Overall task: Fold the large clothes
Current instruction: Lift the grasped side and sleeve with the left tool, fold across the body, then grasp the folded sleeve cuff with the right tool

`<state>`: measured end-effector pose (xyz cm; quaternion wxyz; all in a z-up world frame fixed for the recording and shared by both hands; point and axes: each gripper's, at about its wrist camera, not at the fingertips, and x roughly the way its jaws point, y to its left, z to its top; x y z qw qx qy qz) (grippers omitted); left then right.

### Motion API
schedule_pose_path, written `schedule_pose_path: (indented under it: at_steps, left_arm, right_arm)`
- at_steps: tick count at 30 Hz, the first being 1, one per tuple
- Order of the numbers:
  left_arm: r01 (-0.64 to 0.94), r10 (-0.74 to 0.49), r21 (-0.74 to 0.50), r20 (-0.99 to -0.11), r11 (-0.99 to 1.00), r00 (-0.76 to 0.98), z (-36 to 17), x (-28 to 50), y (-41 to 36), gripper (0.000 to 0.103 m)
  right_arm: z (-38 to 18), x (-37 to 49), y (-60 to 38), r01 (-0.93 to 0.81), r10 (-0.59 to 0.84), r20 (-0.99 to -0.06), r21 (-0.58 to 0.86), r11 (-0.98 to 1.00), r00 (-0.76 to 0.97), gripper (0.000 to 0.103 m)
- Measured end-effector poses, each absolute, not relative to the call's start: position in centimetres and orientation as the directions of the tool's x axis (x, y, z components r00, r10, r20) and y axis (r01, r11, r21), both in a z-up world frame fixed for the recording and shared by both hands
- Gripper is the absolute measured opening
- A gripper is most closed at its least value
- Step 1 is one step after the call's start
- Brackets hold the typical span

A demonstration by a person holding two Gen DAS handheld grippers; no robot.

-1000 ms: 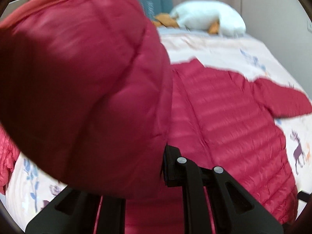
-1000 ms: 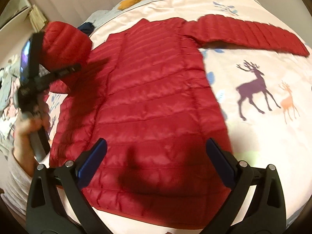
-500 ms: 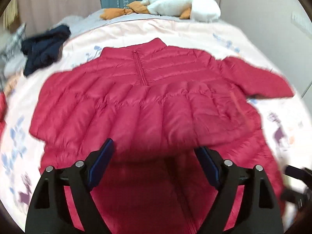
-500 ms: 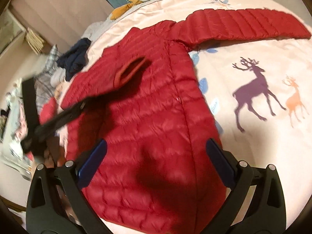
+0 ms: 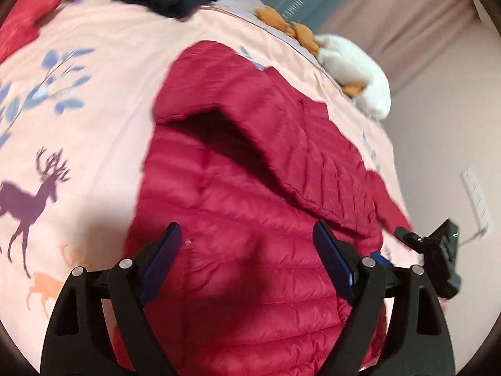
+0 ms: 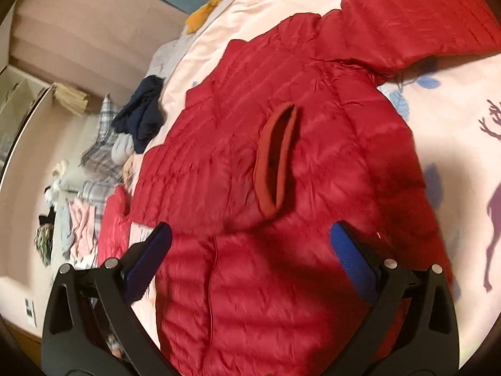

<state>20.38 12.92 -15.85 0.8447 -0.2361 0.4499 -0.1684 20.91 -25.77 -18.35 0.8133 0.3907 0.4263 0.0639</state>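
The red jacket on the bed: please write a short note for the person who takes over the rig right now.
Left claw: open, holds nothing, above the jacket.
Right claw: open, holds nothing, above the jacket too.
The jacket lies flat on the bed. One sleeve is folded across the body, its cuff near the middle.
The other sleeve lies stretched out to the side.
Left to do: fold that sleeve in, then fold the body.

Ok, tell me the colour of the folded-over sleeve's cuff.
The cuff is a darker brick red than the jacket; clearest in the right wrist view.
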Motion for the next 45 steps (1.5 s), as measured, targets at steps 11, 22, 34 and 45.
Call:
schedule_pose_path:
  at_steps: [11,22,34,45]
  left_arm:
    - [0.005,-0.470,-0.563,-0.685,0.826,0.556,-17.2,20.3,15.0,0.086]
    - [0.029,-0.405,-0.485,-0.695,0.874,0.594,-15.9,19.5,14.8,0.086]
    - [0.046,-0.398,-0.467,-0.693,0.883,0.601,-15.5,19.4,14.2,0.086]
    - [0.052,-0.372,-0.429,-0.707,0.902,0.601,-15.8,19.8,13.3,0.086]
  right_arm:
    - [-18.4,23.8,-24.4,0.267,0.396,-0.682,0.653,0.709,0.616,0.084]
    - [-17.8,24.9,-24.3,0.277,0.322,-0.724,0.575,0.770,0.610,0.025]
    - [-14.5,26.5,-22.8,0.183,0.228,-0.709,0.453,0.872,0.667,0.015]
    - [-10.3,28.3,-23.2,0.159,0.124,-0.642,0.364,0.918,0.757,0.015]
